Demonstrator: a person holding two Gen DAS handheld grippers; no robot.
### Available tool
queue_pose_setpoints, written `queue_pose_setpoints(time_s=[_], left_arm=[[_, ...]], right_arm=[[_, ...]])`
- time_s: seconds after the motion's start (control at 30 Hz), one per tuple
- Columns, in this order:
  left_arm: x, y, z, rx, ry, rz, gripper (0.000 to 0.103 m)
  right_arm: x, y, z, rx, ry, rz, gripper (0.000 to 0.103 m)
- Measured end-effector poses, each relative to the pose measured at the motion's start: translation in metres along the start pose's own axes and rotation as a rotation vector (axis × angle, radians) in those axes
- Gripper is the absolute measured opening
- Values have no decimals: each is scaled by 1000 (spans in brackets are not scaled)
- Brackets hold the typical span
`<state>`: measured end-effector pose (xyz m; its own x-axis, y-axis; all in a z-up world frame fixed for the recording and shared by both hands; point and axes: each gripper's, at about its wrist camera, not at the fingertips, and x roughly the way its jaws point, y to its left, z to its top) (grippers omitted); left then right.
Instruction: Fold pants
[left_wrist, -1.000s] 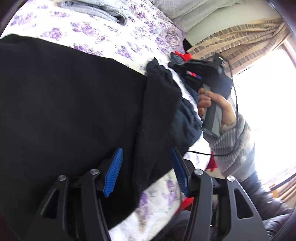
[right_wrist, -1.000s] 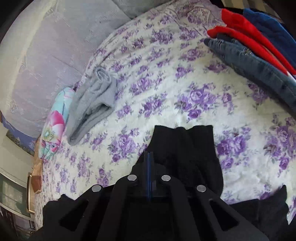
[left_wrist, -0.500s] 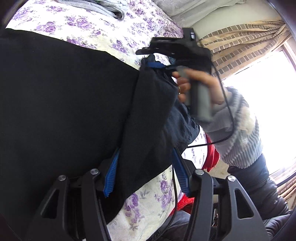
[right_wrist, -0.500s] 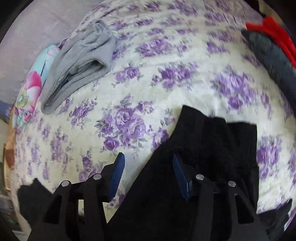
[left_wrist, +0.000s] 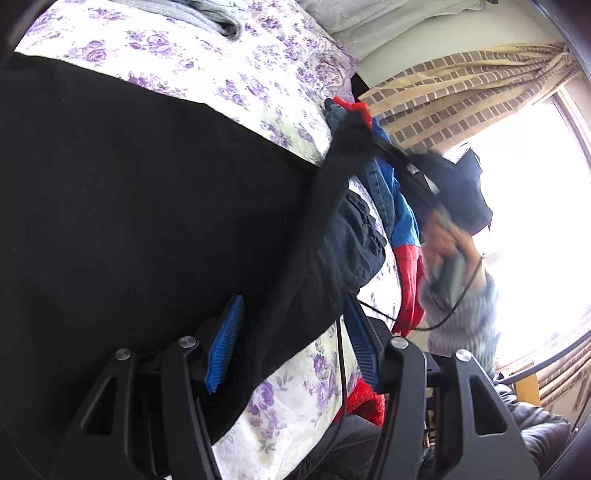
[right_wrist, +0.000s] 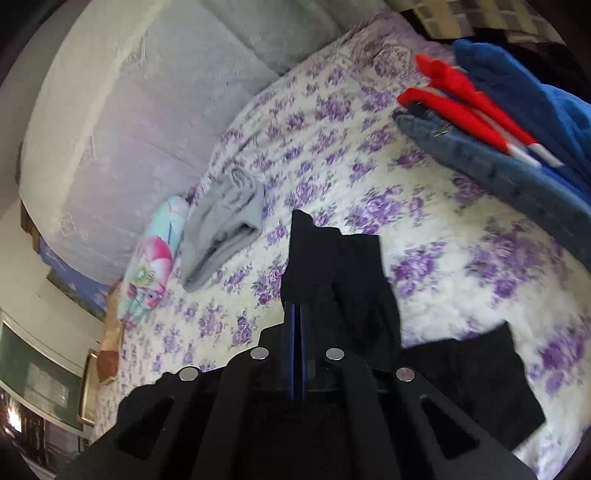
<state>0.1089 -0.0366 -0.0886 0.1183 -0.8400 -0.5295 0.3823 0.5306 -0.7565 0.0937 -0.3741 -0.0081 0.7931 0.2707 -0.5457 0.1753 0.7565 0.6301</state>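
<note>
The black fabric pants (left_wrist: 147, 221) are spread on the purple-flowered bed sheet (left_wrist: 258, 85). Only the left view shows the parted left gripper (left_wrist: 291, 343) straddling a fold. In the right view, the right gripper (right_wrist: 297, 314), open half a second earlier, has just closed, pinching a raised pant edge.

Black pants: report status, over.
Right tongs just reclosed, shut on black pants, lifting an end. Left tongs open, astride the pants' edge. Clothes pile alongside, not in the way.
</note>
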Motion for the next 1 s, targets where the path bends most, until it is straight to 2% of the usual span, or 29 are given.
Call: queue_pose_setpoints(time_s=[0.1,0.17,0.23,0.33,0.4,0.43,0.47,0.57,0.73,0.77,0.8,0.83,0.87,0.93,1.0], left_arm=[[-2,-1,-4,26,13,-2,54],[-2,-3,-4,32,19,3,54],[-3,-4,-4,34,28,4,54],[-3,-3,-2,22,32,11,54],[-5,-3,-3,13,25,16,54],[-5,-3,-4,9,21,19,54],[-6,-4,-5,6,17,21,54],[-5,-7,-6,4,14,29,54],[1,-5,-2,1,17,40,55],[1,-4,-1,-2,17,39,55],[1,-3,-1,-11,15,38,55],[0,-3,-1,-19,12,40,55],[-1,-4,0,-25,4,44,54],[-4,-9,0,-13,-23,55,54],[-5,-15,-1,14,-31,63,54]], right_arm=[[-58,-50,-24,114,-61,23,2],[-78,-79,-51,184,-58,21,2],[-84,-99,-71,222,-41,4,2],[-71,-115,-83,286,3,31,3],[-64,-122,-84,357,32,55,14],[-62,-124,-86,389,53,66,26],[-61,-126,-87,411,70,73,51],[-67,-128,-88,394,43,42,50],[-52,-138,-83,421,29,68,50],[-46,-136,-80,402,19,71,48],[-40,-135,-74,373,10,70,39],[-34,-133,-70,354,8,64,29],[-30,-131,-66,340,4,66,14],[-39,-116,-54,261,-49,101,13],[-61,-93,-44,115,-104,80,13]])
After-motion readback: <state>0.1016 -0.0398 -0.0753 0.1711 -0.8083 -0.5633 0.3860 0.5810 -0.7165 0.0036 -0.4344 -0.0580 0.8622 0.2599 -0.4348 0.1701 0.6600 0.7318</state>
